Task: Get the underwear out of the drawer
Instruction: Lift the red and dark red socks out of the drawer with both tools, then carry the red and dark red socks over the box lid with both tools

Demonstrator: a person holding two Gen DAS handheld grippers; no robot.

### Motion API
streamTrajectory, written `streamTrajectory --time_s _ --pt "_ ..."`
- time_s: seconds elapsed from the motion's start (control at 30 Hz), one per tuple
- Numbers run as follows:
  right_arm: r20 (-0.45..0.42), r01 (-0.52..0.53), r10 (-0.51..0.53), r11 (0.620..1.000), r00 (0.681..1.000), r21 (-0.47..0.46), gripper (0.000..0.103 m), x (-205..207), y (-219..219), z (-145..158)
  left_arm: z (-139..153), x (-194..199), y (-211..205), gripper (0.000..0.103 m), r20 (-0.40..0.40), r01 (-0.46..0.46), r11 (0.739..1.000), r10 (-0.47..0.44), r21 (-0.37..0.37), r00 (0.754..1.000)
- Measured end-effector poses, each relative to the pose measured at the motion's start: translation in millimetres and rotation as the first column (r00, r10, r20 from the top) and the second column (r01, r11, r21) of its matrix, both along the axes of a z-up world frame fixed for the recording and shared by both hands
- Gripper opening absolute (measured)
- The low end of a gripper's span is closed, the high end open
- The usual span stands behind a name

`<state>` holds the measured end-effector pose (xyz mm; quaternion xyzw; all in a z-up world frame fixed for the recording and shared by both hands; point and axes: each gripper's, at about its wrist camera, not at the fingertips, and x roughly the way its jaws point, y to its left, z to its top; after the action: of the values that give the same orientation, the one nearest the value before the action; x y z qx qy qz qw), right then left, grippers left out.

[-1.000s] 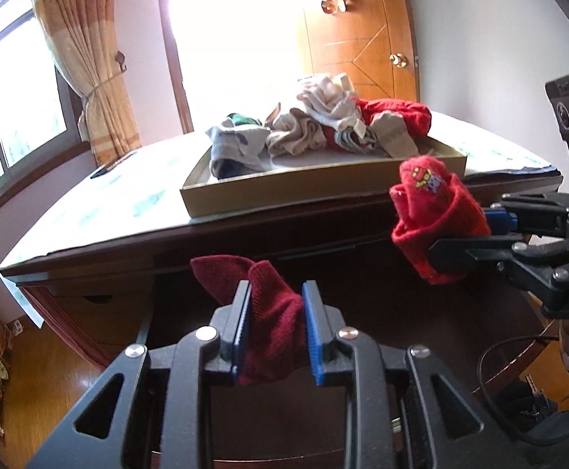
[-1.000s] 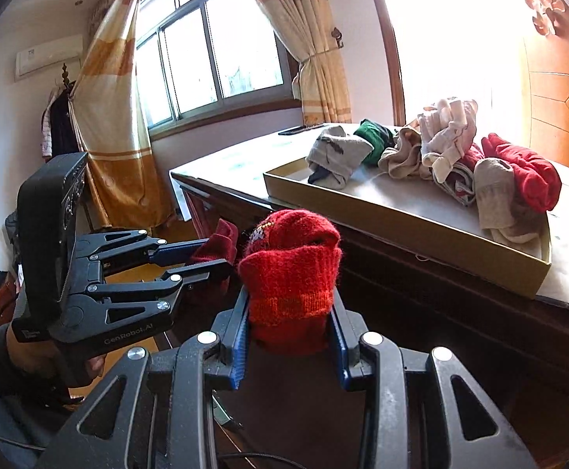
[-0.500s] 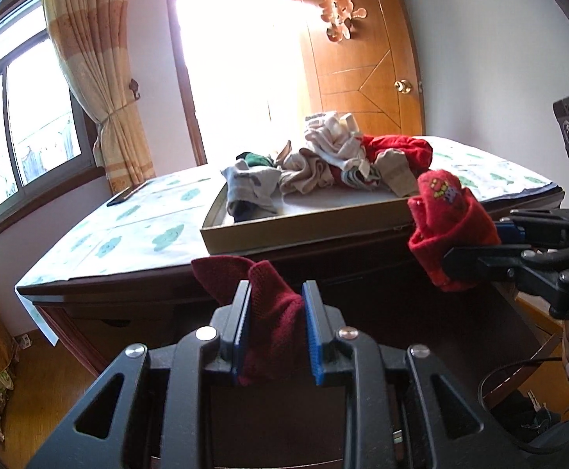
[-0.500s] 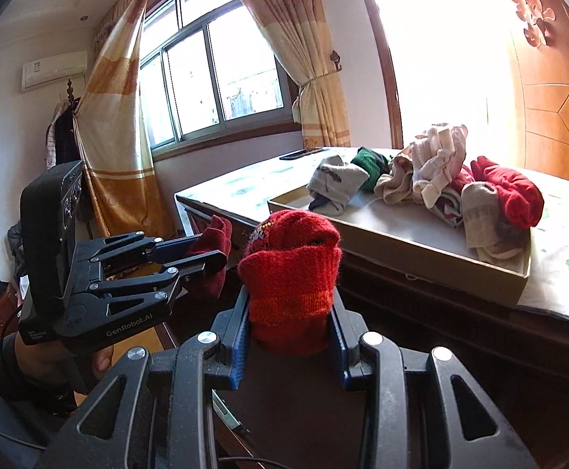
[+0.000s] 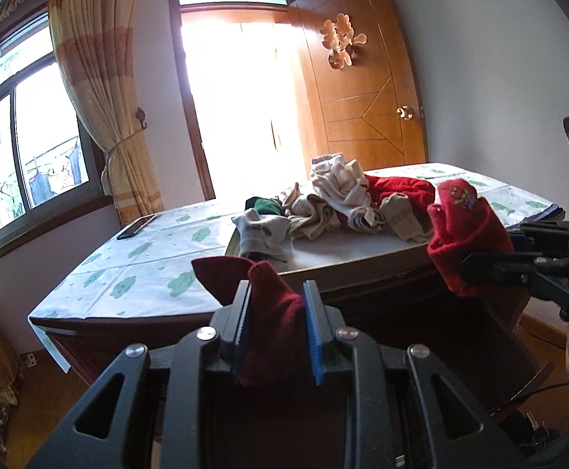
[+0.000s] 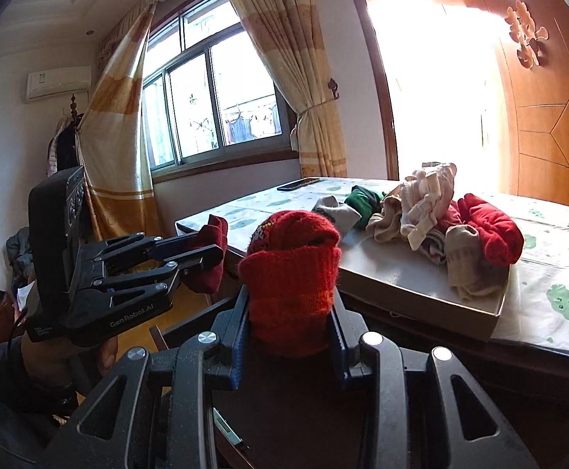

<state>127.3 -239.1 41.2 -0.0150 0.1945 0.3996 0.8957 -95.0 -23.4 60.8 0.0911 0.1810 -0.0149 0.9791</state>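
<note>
Left hand-held gripper [image 5: 276, 326] clamps a dark red garment [image 5: 261, 297], right hand-held gripper [image 6: 290, 336] a bright red one [image 6: 290, 269], both held before the tabletop's [image 5: 143, 265] near edge; neither yet deposited in the tray [image 6: 421, 293].

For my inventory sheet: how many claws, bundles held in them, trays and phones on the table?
Claws: 2, left claw, right claw
Held bundles: 2, dark red bundle, bright red bundle
Tray: 1
Phone: 1
Total: 6
</note>
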Motion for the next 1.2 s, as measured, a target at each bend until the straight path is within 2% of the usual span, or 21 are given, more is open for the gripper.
streamTrajectory --time_s 0.63,1.2 --pt "0.047 0.020 -0.020 1.000 0.999 -0.011 0.037 24 2 30 31 26 -4 0.024 0.044 0.014 0.999 -0.016 0.049 0.999" --pt "0.032 0.054 -0.054 0.998 0.998 -0.023 0.037 64 6 47 45 64 -9 0.024 0.047 0.011 0.994 -0.016 0.108 0.999"
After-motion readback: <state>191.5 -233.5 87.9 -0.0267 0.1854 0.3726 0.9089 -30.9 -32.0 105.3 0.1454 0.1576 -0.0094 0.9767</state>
